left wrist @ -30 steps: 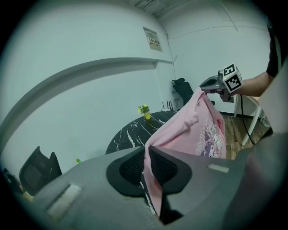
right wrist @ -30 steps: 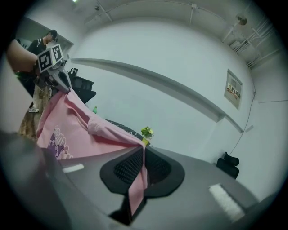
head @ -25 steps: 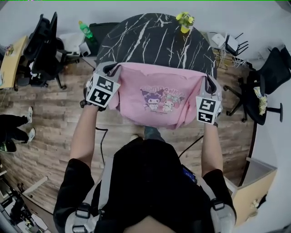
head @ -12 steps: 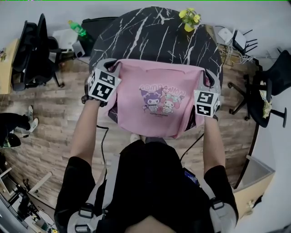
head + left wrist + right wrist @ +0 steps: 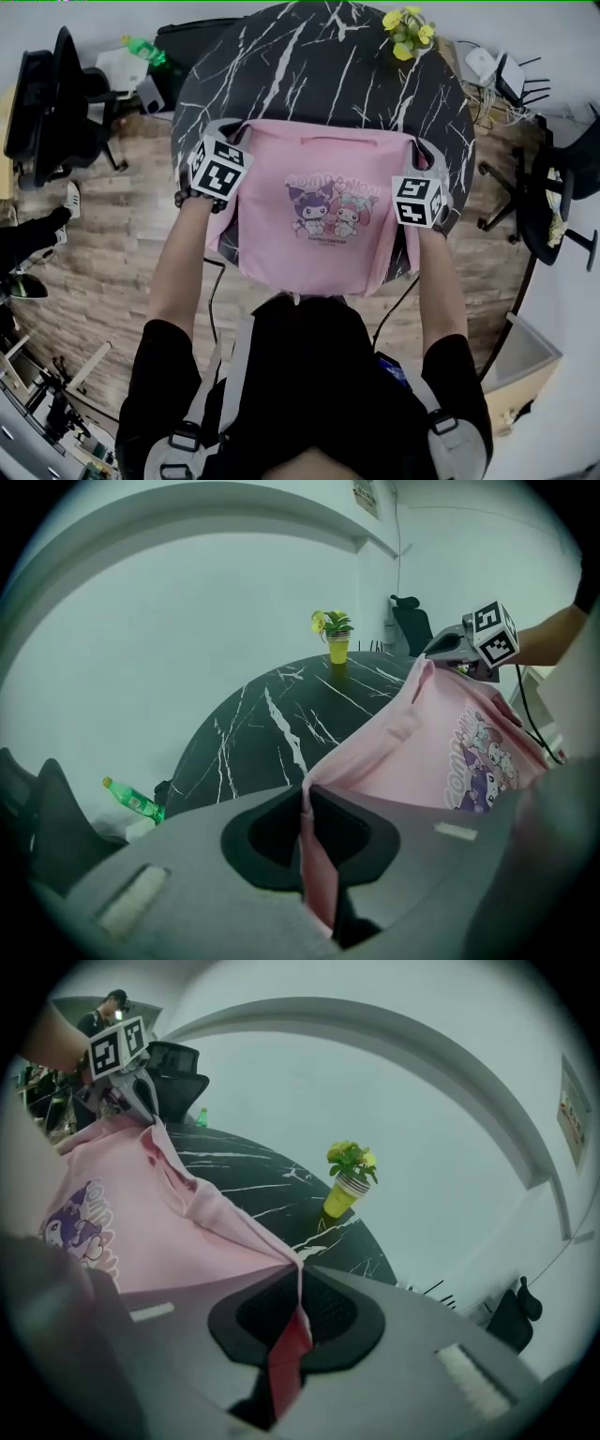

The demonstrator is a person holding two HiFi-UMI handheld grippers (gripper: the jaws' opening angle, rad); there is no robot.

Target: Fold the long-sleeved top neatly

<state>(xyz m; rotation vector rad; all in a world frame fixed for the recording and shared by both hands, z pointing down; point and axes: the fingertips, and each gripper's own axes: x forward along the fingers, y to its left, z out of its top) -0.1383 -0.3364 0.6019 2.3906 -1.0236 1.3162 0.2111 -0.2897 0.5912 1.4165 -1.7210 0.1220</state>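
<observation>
clamped on pink top [image 5: 323, 220]: left gripper [image 5: 234, 132] at its 9 o'clock corner, right gripper [image 5: 419, 148] at 3 o'clock, over black bench [image 5: 319, 66].

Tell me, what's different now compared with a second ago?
The left gripper and right gripper carried the pink top forward and down over the black table. Both stay shut on its upper corners; the flower cup stands where it was.

The pink long-sleeved top [image 5: 319, 253] hides the round black marble table's [image 5: 319, 66] near edge. Its small print cannot be read
</observation>
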